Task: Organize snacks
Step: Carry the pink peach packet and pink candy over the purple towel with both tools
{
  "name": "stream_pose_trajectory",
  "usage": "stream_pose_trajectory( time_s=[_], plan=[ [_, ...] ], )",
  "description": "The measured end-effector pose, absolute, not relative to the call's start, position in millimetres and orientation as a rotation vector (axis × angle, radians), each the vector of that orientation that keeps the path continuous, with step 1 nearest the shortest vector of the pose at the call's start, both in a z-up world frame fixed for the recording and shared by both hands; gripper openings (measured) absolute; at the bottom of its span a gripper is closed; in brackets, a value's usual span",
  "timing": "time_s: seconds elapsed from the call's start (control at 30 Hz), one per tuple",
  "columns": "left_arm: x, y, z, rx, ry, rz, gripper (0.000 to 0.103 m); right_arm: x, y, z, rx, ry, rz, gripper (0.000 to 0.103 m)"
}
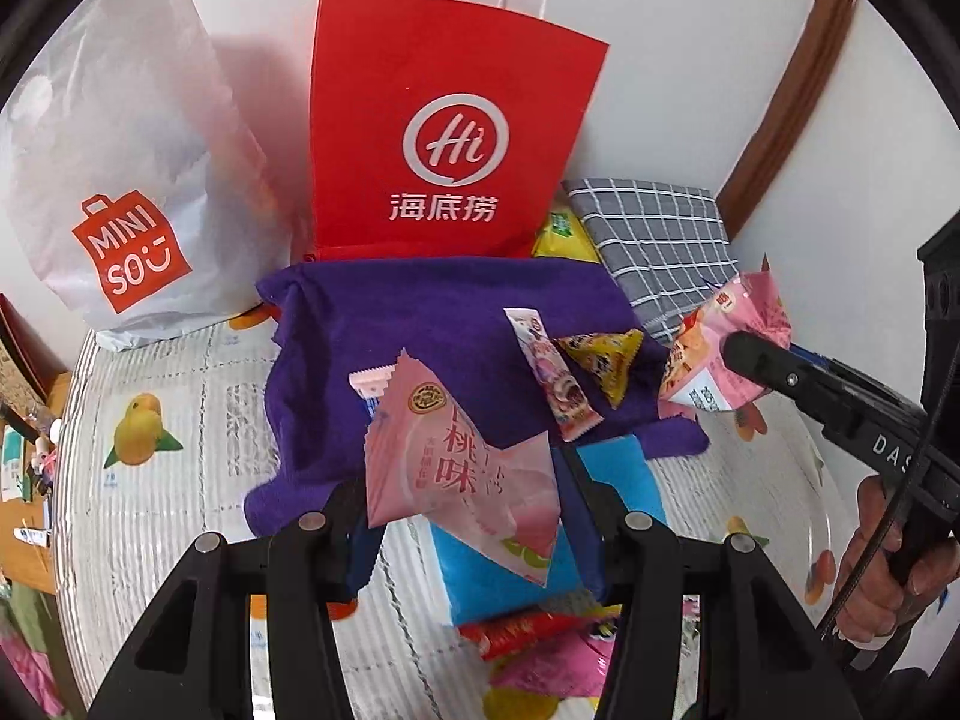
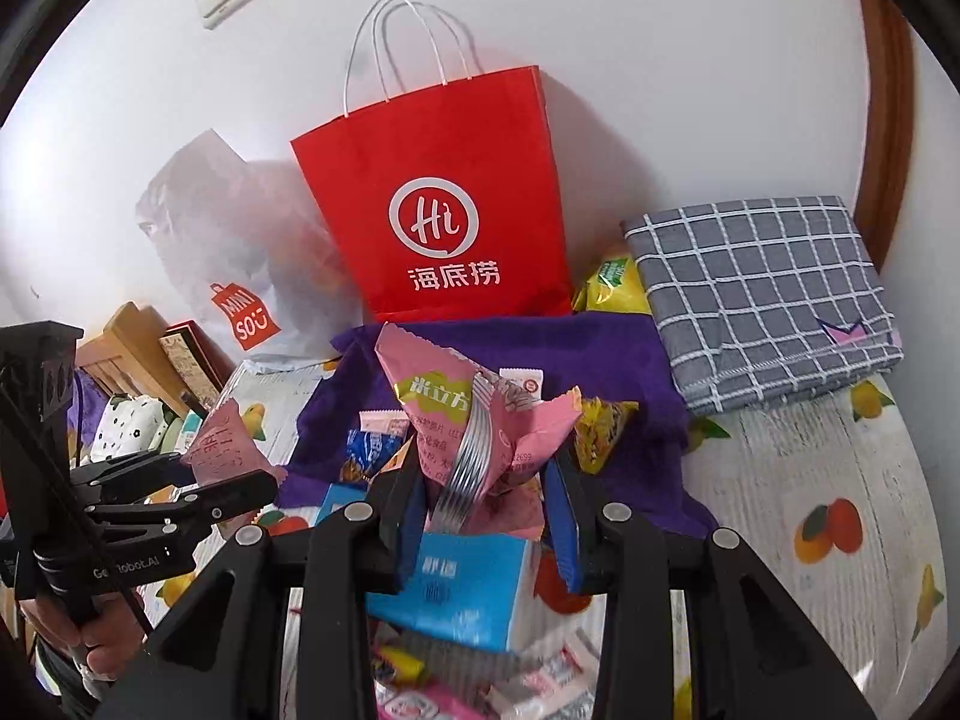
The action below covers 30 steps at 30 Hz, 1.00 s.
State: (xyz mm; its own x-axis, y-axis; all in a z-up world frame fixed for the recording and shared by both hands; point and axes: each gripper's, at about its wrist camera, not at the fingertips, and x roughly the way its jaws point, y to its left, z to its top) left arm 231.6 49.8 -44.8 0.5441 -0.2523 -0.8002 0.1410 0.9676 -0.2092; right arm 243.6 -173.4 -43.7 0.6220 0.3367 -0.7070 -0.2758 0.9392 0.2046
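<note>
In the left wrist view my left gripper (image 1: 474, 510) is shut on a pink peach-flavour snack packet (image 1: 462, 468), held above a purple cloth (image 1: 420, 312). In the right wrist view my right gripper (image 2: 483, 492) is shut on a crumpled pink packet with a green label (image 2: 474, 414). That same packet (image 1: 726, 348) shows at the right of the left wrist view. A red paper bag (image 1: 444, 132) (image 2: 444, 210) stands against the wall behind the cloth. On the cloth lie a long pink packet (image 1: 552, 378) and a yellow triangular packet (image 1: 606, 360).
A white Miniso bag (image 1: 120, 180) leans left of the red bag. A folded grey checked cloth (image 2: 762, 300) lies at the right, with a yellow bag (image 2: 612, 288) beside it. A blue pack (image 2: 456, 588) and several small packets lie on the fruit-print tablecloth (image 2: 810, 480) below the grippers.
</note>
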Motion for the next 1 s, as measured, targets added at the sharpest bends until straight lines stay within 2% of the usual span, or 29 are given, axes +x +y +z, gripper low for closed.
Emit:
stream_pose_trajectory(
  time_s=[1.0],
  plan=[
    [282.6, 65.3, -65.9, -0.128, 0.986, -0.222, 0.05, 307.2, -150.0, -61.2, 0.064, 0.847, 0.37, 0.035]
  ],
)
